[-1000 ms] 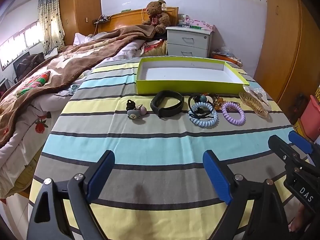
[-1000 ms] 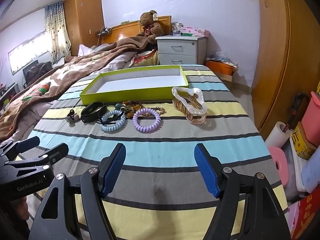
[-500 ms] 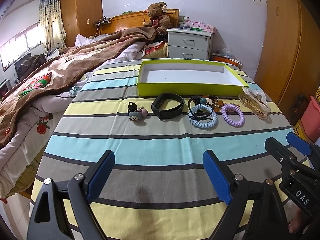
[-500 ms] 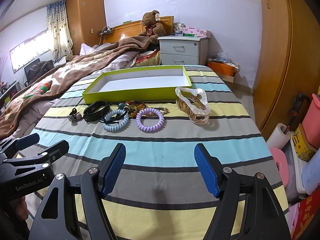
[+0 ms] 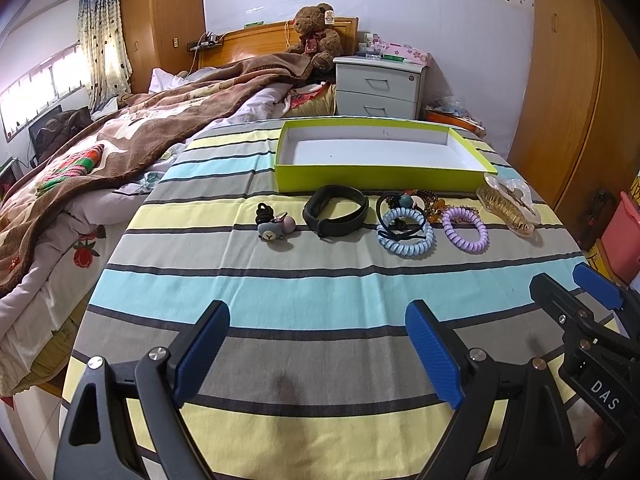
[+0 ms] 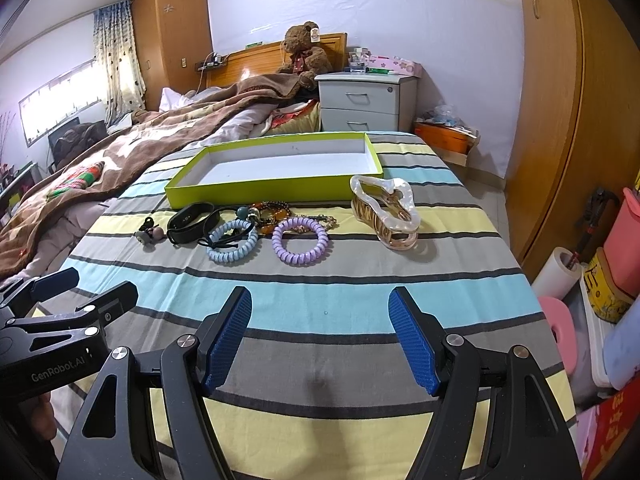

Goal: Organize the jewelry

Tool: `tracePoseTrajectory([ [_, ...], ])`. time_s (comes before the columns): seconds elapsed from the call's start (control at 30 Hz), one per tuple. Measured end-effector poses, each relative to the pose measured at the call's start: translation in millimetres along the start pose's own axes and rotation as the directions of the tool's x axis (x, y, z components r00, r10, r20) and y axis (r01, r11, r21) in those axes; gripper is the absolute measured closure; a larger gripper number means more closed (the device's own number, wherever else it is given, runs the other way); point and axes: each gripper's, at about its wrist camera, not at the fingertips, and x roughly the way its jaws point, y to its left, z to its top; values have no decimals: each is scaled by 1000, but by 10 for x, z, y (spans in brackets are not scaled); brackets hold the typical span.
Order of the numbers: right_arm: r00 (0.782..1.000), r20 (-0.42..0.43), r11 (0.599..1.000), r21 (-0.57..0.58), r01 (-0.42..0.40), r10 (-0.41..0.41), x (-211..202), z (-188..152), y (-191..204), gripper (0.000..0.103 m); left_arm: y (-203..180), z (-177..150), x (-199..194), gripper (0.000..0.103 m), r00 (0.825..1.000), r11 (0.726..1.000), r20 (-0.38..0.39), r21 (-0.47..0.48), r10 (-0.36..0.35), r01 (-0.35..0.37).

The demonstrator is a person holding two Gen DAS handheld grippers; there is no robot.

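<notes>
An empty lime-green tray (image 5: 380, 181) (image 6: 276, 191) lies on the striped cloth. In front of it sits a row of accessories: a small charm hair tie (image 5: 274, 226) (image 6: 149, 233), a black band (image 5: 335, 210) (image 6: 190, 221), a blue coil tie (image 5: 405, 231) (image 6: 233, 247), a purple coil tie (image 5: 465, 235) (image 6: 300, 241), a beaded bracelet (image 6: 274, 212) and a clear gold hair claw (image 5: 509, 208) (image 6: 385, 210). My left gripper (image 5: 318, 356) and right gripper (image 6: 320, 338) both hover open over the near stripes, well short of the row, holding nothing.
A bed with a brown blanket (image 5: 120, 148) adjoins the table on the left. A white nightstand (image 5: 378, 88) and a teddy bear (image 5: 316, 36) stand behind. Pink and red bins (image 6: 620, 240) and a paper roll (image 6: 558, 274) crowd the floor on the right.
Both views have pulled back and risen slightly, so the accessories and tray sit a little farther off. Both grippers stay open and nothing on the cloth has moved.
</notes>
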Motion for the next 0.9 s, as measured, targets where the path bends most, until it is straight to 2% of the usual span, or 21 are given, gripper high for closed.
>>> tracePoseTrajectory([
  [0.9,1000,2,1000,-1,1,-1,-16,4,6,32,-5,0,2,12,1000,1000,5,-4,1,-1],
])
